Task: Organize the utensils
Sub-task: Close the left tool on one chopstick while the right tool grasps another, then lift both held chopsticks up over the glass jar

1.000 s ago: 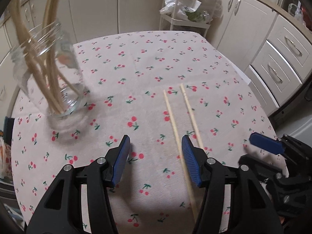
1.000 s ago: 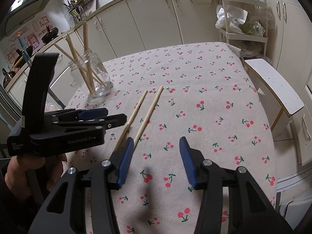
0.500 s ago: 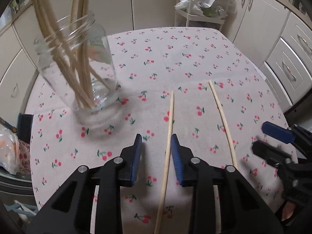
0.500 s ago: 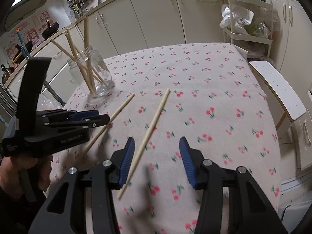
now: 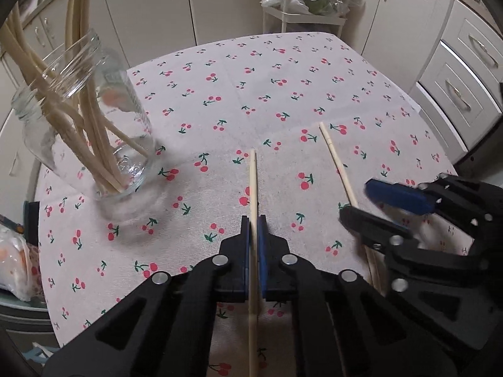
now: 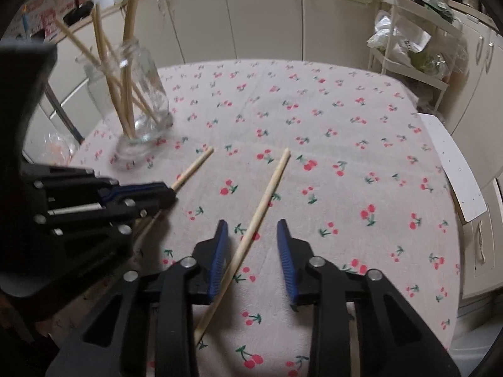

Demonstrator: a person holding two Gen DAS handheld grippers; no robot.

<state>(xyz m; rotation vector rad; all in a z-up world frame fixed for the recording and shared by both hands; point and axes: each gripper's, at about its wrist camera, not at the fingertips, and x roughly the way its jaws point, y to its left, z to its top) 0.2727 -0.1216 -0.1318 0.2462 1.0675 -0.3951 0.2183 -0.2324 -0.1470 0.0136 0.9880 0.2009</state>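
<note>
My left gripper is shut on a wooden chopstick that points forward over the cherry-print tablecloth; it also shows in the right wrist view. A second chopstick lies on the cloth between the open jaws of my right gripper, nearer the left pad. In the left wrist view this chopstick runs under the right gripper. A glass jar with several chopsticks stands at the left, also in the right wrist view.
The round table is ringed by cream cabinets. A white wire rack with bags stands behind it. A white stool sits at the right edge. A bag lies off the table's left edge.
My left gripper closed on the left chopstick and lifted its front end. My right gripper moved forward and down around the second chopstick. The jar looms closer in both views.
</note>
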